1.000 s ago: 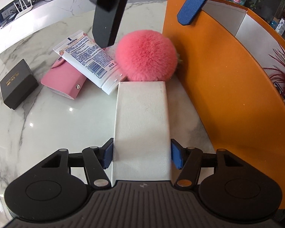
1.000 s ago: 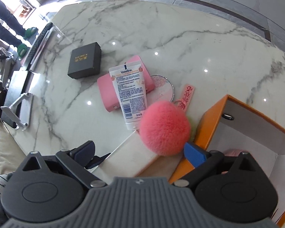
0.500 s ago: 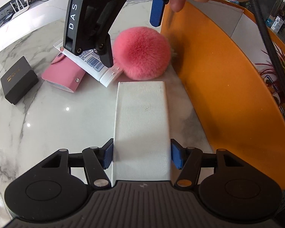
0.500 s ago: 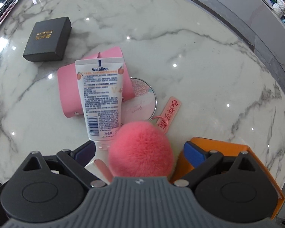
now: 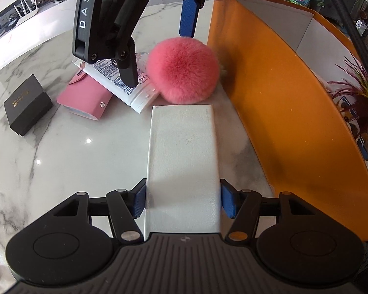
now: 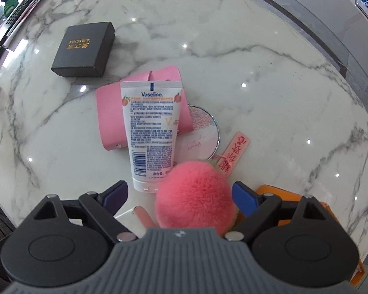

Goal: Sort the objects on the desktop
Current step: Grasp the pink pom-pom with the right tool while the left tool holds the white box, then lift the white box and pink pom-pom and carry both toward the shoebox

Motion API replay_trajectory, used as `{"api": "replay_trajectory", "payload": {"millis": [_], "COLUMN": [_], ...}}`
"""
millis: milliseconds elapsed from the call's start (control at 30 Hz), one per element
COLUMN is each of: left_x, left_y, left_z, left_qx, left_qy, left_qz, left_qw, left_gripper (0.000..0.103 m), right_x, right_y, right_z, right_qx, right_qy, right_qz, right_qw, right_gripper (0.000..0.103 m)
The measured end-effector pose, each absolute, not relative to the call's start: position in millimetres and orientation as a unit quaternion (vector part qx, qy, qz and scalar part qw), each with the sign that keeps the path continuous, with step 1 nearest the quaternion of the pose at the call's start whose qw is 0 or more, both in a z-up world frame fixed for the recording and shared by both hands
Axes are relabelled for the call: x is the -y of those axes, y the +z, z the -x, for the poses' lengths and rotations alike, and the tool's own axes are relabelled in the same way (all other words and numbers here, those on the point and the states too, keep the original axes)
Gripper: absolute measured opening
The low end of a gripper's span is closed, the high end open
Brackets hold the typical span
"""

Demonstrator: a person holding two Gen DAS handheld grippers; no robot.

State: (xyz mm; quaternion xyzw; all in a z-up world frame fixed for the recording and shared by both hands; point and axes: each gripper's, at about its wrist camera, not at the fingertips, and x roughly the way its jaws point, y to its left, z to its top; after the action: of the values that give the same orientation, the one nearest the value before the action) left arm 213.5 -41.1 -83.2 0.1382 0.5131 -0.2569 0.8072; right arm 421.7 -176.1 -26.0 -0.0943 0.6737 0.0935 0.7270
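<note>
Closing right claw (image 6: 177, 194) astride pink pompom (image 6: 195, 193), pads not yet touching

The tube (image 6: 151, 132) hides much of the pink wallet (image 6: 110, 120) and part of the round mirror (image 6: 203, 137). The pompom (image 6: 196, 196) covers the tag's (image 6: 233, 154) lower end. The orange box (image 5: 294, 103) runs off the frame's right edge; its inside cannot be seen.

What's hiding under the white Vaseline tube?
The Vaseline tube lies across a pink wallet and the edge of a round compact mirror. Anything else beneath it is covered, so I can't tell.
</note>
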Motion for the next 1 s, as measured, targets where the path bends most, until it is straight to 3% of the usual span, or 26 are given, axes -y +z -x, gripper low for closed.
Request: {"api": "replay_trajectory", "payload": {"millis": [133, 533, 700, 1000], "left_x": [41.0, 42.4, 42.7, 39.9], "left_y": [-82.6, -83.6, -86.6, -87.4], "left_z": [-215.0, -212.8, -214.7, -217.9], "left_qx": [-0.513, -0.516, -0.521, -0.525], "left_qy": [-0.251, -0.254, -0.246, -0.235], "left_qz": [-0.138, -0.146, -0.149, -0.144], "left_qw": [0.809, 0.805, 0.804, 0.805], "left_gripper": [0.07, 0.07, 0.07, 0.07], "right_x": [180.0, 177.8, 176.1, 172.7], "right_y": [-32.2, -54.1, -61.2, -60.3], "right_z": [-422.5, -421.2, -419.4, -416.7], "right_qx": [-0.686, -0.704, -0.71, -0.706], "right_qy": [0.082, 0.062, 0.058, 0.047], "right_qz": [0.102, 0.126, 0.137, 0.137], "right_qw": [0.716, 0.697, 0.688, 0.693], "right_gripper": [0.088, 0.065, 0.049, 0.044]}}
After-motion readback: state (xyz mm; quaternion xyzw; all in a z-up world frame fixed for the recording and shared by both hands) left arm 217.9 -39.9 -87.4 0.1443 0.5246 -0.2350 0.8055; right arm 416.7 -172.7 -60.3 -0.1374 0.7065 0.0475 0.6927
